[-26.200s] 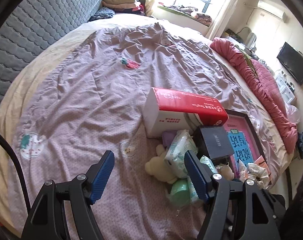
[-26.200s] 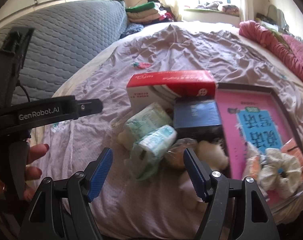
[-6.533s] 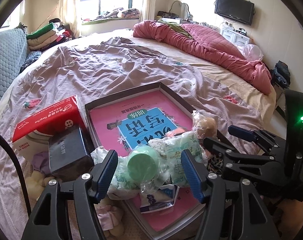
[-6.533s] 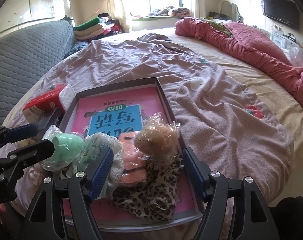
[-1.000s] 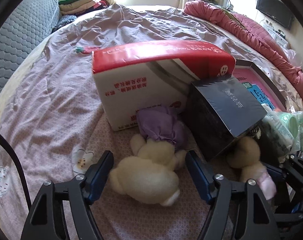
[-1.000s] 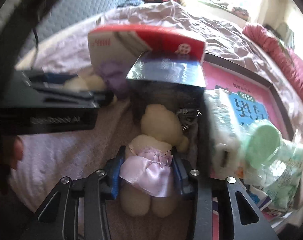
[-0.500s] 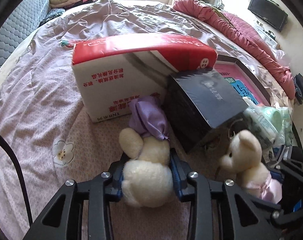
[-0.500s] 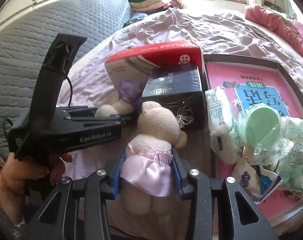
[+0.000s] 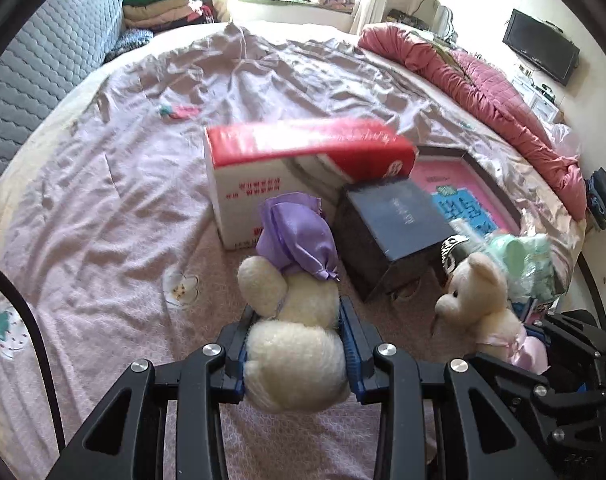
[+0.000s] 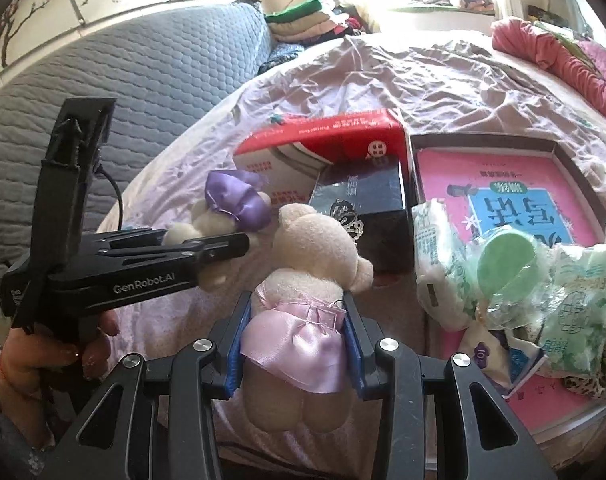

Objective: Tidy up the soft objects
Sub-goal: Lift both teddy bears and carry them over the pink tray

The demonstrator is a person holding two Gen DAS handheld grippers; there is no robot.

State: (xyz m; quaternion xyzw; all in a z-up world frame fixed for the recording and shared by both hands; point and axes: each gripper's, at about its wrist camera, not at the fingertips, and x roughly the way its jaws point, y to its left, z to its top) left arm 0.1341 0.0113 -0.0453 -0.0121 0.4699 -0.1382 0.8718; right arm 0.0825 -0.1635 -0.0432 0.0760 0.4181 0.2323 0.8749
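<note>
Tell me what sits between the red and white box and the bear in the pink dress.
The dark box sits between the red and white box and the bear in the pink dress, shown in the right wrist view.

Hidden behind the left claw: most of the purple-dressed bear; cut off at the frame's right edge: the leopard-print cloth; too small to read: print on the red-and-white box.

Two cream bears: one wears a shiny purple dress, the other pale pink satin. The box is red over white, the smaller box black. The tray holds a pink and blue book. The bedsheet is mauve with fine dots, the quilt rose, and the headboard grey-blue, quilted.
</note>
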